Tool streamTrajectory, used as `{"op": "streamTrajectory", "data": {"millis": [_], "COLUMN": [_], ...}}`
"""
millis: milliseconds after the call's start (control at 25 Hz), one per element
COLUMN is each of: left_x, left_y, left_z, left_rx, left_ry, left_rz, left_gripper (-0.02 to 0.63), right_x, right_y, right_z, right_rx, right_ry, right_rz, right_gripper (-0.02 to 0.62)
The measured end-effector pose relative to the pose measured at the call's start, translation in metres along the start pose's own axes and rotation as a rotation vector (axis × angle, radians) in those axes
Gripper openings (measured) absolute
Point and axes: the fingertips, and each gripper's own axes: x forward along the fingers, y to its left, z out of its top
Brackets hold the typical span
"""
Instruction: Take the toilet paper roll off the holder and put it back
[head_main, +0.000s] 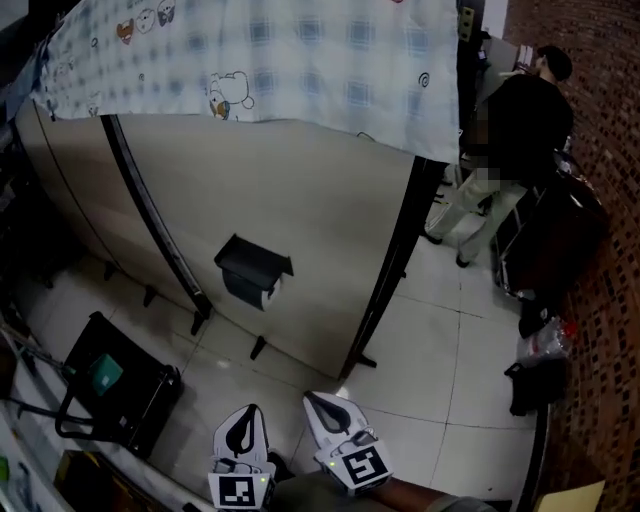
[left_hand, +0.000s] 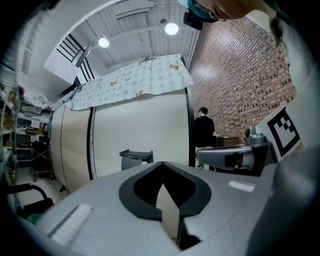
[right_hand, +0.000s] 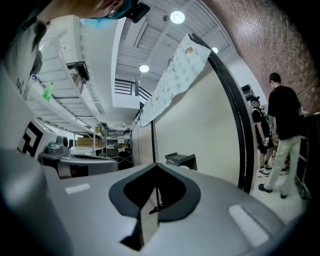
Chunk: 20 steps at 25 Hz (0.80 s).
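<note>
The toilet paper roll (head_main: 268, 294) sits in its holder (head_main: 252, 264), a bit of white showing beneath the black cover. The holder is fixed to a beige panel (head_main: 300, 190), on its lower half and about midway between the dark post on the left and the black post at the panel's right edge. A pale patterned cloth (head_main: 280, 60) hangs over the panel's top edge.

Both tools are held well back from the holder, side by side above the tiled floor (head_main: 440, 340), pointing toward the panel. The left hand-held gripper (head_main: 246, 424) is clenched, its jaws pressed together with nothing between them. The right hand-held gripper (head_main: 324, 408) is the same, jaws closed and empty. Neither touches the roll or the holder.

On the floor by the panel's left end stands a black cart (head_main: 110, 385). Past the panel's right edge a person in a black top (head_main: 520, 130) stands near the brick wall (head_main: 600, 300), with dark bags (head_main: 535, 385) on the floor along that wall.
</note>
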Motion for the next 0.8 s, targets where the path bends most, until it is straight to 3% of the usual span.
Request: {"op": "streamTrajectory", "data": {"millis": [280, 600, 800], "left_x": [-0.015, -0.031, -0.042], "left_y": [-0.009, -0.021, -0.002], "left_z": [-0.014, -0.013, -0.015], "left_rx": [-0.019, -0.015, -0.039], "left_ry": [0.023, 0.004, -0.018], "left_rz": [0.072, -0.012, -0.007], "left_gripper": [0.008, 0.008, 0.007], "right_x": [-0.014, -0.030, -0.028], "right_y": [-0.012, 0.006, 0.024], "right_z": [-0.011, -0.004, -0.009], "right_rx": [0.000, -0.044, -0.063], "right_ry": [0.022, 0.009, 0.018], "right_rz": [0.028, -0.032, -0.052], "right_gripper": [0.000, 0.000, 0.000]}}
